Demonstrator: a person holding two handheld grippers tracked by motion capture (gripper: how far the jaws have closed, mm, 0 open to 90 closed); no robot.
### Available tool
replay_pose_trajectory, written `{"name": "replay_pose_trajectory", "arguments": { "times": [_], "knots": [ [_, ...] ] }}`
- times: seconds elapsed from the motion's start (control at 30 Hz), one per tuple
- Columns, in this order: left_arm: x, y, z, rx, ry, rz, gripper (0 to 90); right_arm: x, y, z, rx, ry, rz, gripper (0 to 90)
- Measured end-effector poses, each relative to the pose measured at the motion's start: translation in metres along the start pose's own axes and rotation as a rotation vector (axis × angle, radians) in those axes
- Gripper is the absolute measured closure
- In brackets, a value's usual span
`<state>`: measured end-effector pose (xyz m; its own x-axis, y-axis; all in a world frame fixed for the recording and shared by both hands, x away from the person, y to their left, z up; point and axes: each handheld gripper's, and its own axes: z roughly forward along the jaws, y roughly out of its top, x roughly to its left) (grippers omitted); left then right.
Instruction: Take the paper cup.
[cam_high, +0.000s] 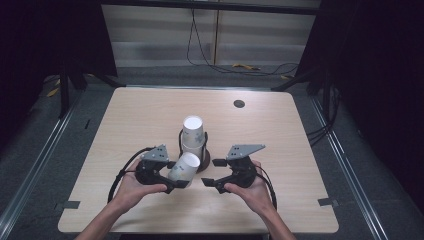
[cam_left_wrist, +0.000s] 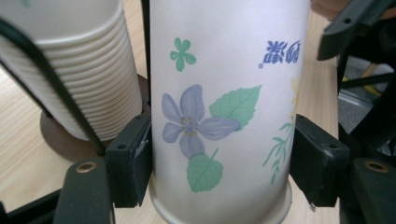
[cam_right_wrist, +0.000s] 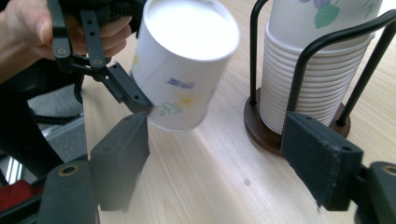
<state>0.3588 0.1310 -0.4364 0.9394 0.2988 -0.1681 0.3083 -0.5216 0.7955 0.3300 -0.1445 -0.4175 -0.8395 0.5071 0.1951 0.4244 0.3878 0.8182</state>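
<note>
Wooden tabletop (cam_high: 150, 115), cup stack (cam_high: 193, 137) in wire holder at centre. Left gripper (cam_high: 170, 181) fingers pinching floral paper cup (cam_high: 183, 167), tilted. Right gripper (cam_high: 210, 172) fingers spread, empty, just beside cup.

We see the flower-printed white paper cup (cam_left_wrist: 224, 116) cut off at the top and bottom edges of the left gripper view; its blue lettering is too blurred to read. The stack of white paper cups (cam_right_wrist: 313, 60) loses its top at the right gripper view's far edge.
</note>
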Motion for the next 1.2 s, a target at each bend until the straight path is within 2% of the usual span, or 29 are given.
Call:
{"name": "replay_pose_trajectory", "arguments": {
  "times": [0.1,0.17,0.23,0.3,0.33,0.43,0.47,0.53,0.57,0.67,0.73,0.77,0.8,0.87,1.0,1.07,1.17,1.2],
  "knots": [
    [0.0,0.004,0.005,0.009,0.001,0.012,30.8,0.001,0.002,0.0,0.013,0.003,-0.013,22.8],
    [-0.002,0.007,0.009,0.029,0.006,0.038,30.8,0.002,0.003,-0.001,0.028,0.0,-0.022,23.5],
    [-0.003,0.009,0.01,0.042,0.01,0.038,30.9,0.001,0.003,-0.002,0.038,0.003,-0.021,23.5],
    [-0.001,0.011,0.012,0.08,-0.016,0.046,30.8,-0.001,0.001,-0.001,0.053,0.004,-0.012,23.8],
    [-0.001,0.012,0.012,0.116,-0.018,0.064,30.6,-0.003,-0.003,0.003,0.081,0.005,-0.01,24.3],
    [-0.002,0.009,0.012,0.112,-0.029,0.056,30.8,-0.002,-0.005,0.005,0.104,0.006,-0.013,25.0],
    [-0.002,0.007,0.013,0.127,-0.022,0.054,30.8,-0.001,-0.005,0.008,0.124,0.003,-0.02,24.4],
    [0.0,0.004,0.015,0.141,-0.005,0.06,30.7,-0.001,-0.005,0.009,0.128,0.006,-0.021,23.5],
    [0.0,0.003,0.014,0.143,-0.004,0.05,30.7,0.0,-0.004,0.011,0.137,0.008,-0.021,22.5],
    [0.001,0.003,0.013,0.143,0.009,0.051,30.7,0.003,-0.001,0.013,0.135,0.016,-0.042,21.0],
    [0.0,0.002,0.011,0.15,0.014,0.063,30.7,0.008,0.002,0.017,0.164,0.019,-0.06,18.9],
    [0.0,0.001,0.012,0.149,0.016,0.056,30.7,0.01,0.002,0.019,0.184,0.01,-0.08,19.1],
    [-0.001,0.001,0.011,0.156,0.016,0.064,30.7,0.012,0.003,0.022,0.205,0.02,-0.092,20.6],
    [-0.002,0.001,0.012,0.155,0.019,0.059,30.8,0.012,0.003,0.023,0.212,0.024,-0.094,21.3],
    [-0.006,0.0,0.011,0.189,0.026,0.095,31.3,0.008,0.007,0.025,0.255,0.036,-0.114,24.7],
    [-0.006,0.0,0.012,0.196,0.022,0.085,31.5,0.008,0.007,0.025,0.253,0.036,-0.112,24.7],
    [-0.008,0.0,0.015,0.21,0.02,0.1,31.7,0.006,0.009,0.026,0.277,0.036,-0.114,25.2],
    [-0.008,0.0,0.016,0.22,0.018,0.105,31.7,0.007,0.009,0.027,0.304,0.047,-0.116,26.6]
  ]
}}
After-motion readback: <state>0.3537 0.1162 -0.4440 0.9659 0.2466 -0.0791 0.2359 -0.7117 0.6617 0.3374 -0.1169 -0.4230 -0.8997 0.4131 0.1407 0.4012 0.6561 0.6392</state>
